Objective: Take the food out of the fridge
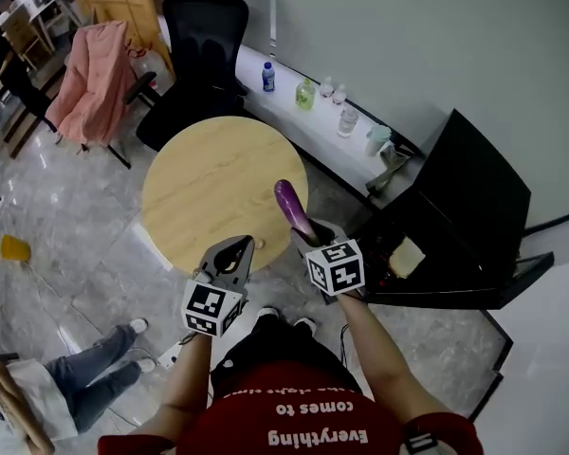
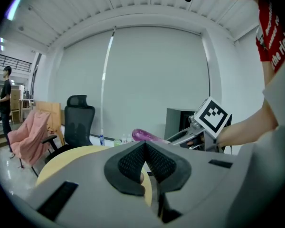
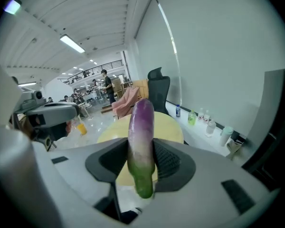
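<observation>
My right gripper is shut on a purple eggplant with a green stem end; it sticks out forward from between the pads over the near edge of the round wooden table. In the right gripper view the eggplant stands upright in the jaws. My left gripper is shut with nothing in it, its pads meeting, just left of the right one. The left gripper view shows the eggplant and the right gripper beside it. The small black fridge stands open at the right.
A black office chair stands behind the table, a chair draped in pink cloth to its left. Bottles line a white ledge along the wall. Another person's legs show at lower left.
</observation>
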Demonstrator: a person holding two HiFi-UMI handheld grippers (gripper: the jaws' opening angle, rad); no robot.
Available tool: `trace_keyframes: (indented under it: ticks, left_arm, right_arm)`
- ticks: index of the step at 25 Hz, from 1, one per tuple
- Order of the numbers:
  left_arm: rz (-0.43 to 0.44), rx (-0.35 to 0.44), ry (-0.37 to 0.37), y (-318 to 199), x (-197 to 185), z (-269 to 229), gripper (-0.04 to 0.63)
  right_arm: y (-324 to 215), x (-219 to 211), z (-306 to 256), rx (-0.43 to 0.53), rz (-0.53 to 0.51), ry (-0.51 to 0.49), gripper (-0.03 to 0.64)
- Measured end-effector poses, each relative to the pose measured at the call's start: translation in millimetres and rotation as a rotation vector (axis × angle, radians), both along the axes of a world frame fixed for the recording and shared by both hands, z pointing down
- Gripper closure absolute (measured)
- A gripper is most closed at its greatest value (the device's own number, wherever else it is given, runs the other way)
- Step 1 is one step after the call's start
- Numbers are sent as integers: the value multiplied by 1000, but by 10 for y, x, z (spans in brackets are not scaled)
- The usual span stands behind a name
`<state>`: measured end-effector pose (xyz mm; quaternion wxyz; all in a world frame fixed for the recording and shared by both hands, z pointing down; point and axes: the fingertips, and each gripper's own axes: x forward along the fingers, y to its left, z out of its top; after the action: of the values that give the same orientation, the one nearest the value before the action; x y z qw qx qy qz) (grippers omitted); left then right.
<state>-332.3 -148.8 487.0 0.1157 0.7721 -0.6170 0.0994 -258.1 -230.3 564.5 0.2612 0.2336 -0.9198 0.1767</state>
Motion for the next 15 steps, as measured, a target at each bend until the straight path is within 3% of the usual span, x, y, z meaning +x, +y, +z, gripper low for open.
trace_keyframes:
  ticks: [9,15]
  left_arm:
    - [-133,-27,14,189,-381,103,589]
    - [-193,-39,22,326,-569,212,589]
  right_arm:
    - [-73,-532,678,-129,-112,48,448]
    - [-98,-692,1304,-127,-145,162,448]
